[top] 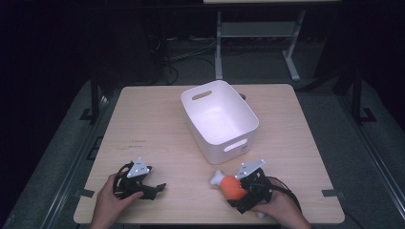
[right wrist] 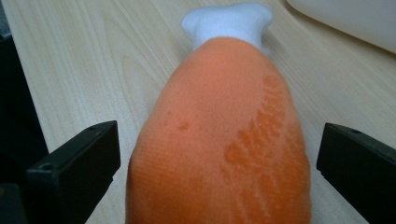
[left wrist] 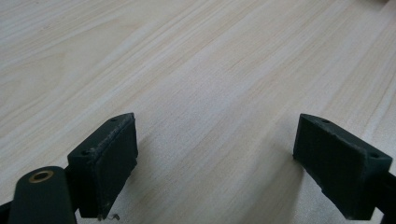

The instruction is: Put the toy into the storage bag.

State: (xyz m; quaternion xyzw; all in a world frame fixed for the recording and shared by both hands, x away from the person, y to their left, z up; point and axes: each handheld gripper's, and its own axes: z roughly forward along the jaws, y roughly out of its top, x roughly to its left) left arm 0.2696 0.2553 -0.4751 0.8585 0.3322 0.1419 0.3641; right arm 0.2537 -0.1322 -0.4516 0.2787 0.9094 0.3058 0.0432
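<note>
Right claw (right wrist: 217, 182) gapes wide astride the plush drumstick (right wrist: 224, 140), pads clear; next: pinch, lift toward white bin (top: 219, 117) ahead; left claw (left wrist: 215, 168) open, empty.

A tub (top: 219, 119) stands at the middle of the table (top: 153, 124); a toy drumstick (top: 228, 184) lies before it, at the near right edge.
</note>
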